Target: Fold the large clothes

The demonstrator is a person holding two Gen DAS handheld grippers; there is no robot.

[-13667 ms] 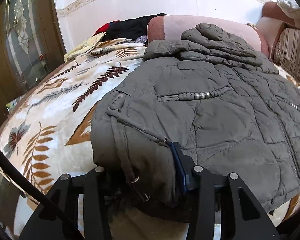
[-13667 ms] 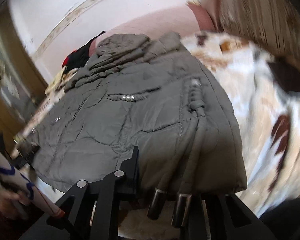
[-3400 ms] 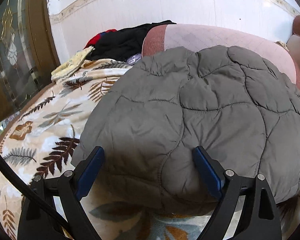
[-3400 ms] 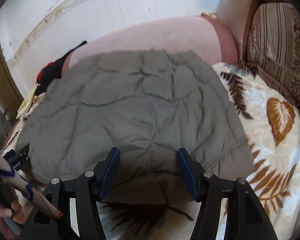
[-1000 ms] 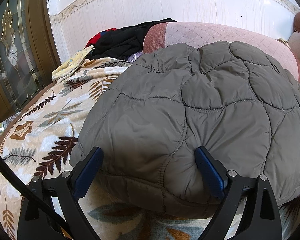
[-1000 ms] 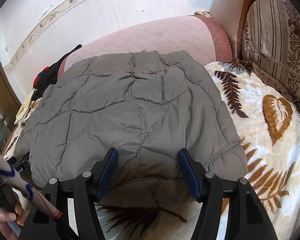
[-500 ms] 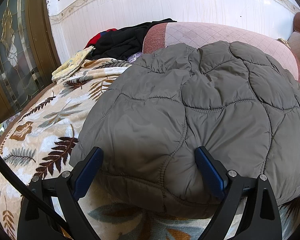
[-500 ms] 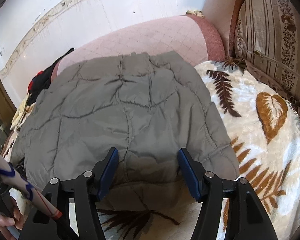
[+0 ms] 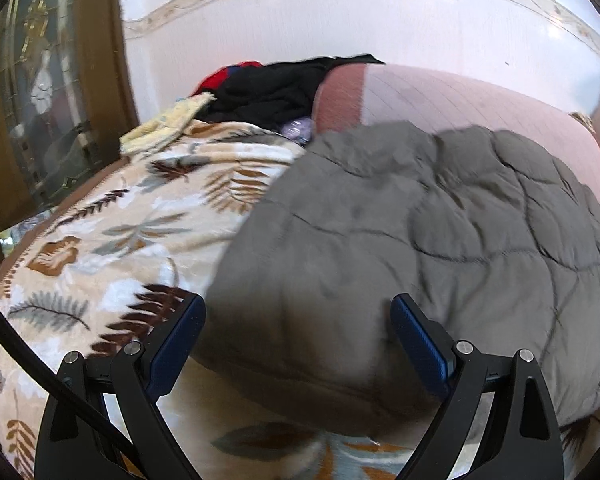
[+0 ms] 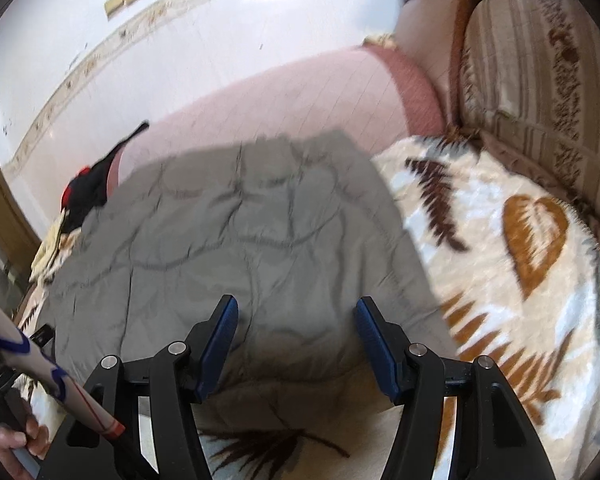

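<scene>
The folded grey quilted jacket (image 9: 440, 248) lies on the leaf-patterned blanket (image 9: 112, 240), its far edge against the pink bolster (image 9: 460, 108). Both left tongs (image 9: 296, 344) and right tongs (image 10: 296, 340) stand apart, gripping nothing, just short of the jacket's near edge (its long axis probably runs crosswise); neither looks clearly nearer.

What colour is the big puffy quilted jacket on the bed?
Grey-olive, the quilted jacket shows best in the right wrist view.
</scene>
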